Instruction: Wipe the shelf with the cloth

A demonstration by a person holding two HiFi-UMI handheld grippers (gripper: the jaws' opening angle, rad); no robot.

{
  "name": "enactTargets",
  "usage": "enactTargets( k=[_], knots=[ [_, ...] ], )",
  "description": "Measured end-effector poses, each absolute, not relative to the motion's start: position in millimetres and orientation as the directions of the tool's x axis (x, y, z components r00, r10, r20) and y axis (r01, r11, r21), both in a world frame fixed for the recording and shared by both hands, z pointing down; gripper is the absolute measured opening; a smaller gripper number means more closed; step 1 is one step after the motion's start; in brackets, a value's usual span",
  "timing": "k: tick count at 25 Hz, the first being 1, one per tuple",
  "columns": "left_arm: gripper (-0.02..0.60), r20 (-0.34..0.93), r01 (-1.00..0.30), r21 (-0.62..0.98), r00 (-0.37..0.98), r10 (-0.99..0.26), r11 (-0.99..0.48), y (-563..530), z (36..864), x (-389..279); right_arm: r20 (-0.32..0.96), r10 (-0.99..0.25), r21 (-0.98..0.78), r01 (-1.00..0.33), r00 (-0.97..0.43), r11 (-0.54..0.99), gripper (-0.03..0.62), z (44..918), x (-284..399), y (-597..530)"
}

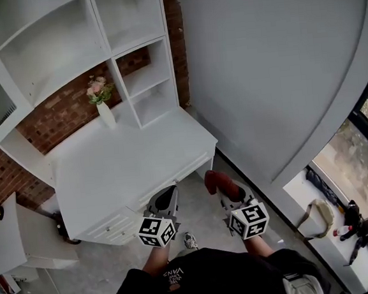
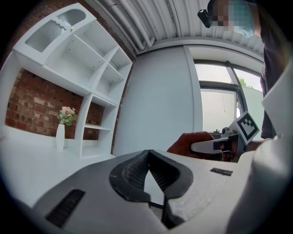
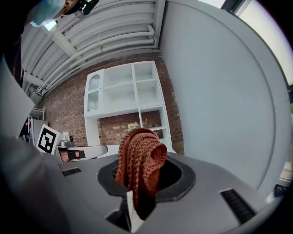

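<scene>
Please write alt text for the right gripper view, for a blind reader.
The right gripper holds a rust-brown knitted cloth clamped between its jaws. Beyond it, a white shelf unit stands against a brick wall.

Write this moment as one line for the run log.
right gripper: shut on cloth | left gripper: shut, empty | shelf: not yet touched

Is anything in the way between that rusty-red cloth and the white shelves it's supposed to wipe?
Nothing visible blocks it. The cloth, pinched in the right claw, faces the shelves across the white desk top. A flower vase stands there, just left of the low shelves.
</scene>
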State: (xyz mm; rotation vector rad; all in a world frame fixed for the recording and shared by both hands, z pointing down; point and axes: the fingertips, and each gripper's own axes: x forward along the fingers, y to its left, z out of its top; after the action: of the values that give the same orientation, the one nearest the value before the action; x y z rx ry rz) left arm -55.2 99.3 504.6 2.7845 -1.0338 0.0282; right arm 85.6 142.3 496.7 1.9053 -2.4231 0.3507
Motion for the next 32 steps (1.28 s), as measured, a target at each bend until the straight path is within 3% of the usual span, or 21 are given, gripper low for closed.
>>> enactTargets(
  k=[15, 32],
  knots=[
    [0.008, 0.054, -0.656, 0.142, 0.753, -0.656, -0.741, -53, 492, -92, 0.098, -0.962, -0.069, -0.966, -0.253, 0.248, 0.098, 459, 43, -23],
    [0.008, 0.065, -0.808, 0.134, 0.585, -0.808, -0.574, -162, 489, -73, 0.079, -0.878, -0.045, -0.882, -0.472, 0.47, 0.098, 449, 64, -171]
  ],
)
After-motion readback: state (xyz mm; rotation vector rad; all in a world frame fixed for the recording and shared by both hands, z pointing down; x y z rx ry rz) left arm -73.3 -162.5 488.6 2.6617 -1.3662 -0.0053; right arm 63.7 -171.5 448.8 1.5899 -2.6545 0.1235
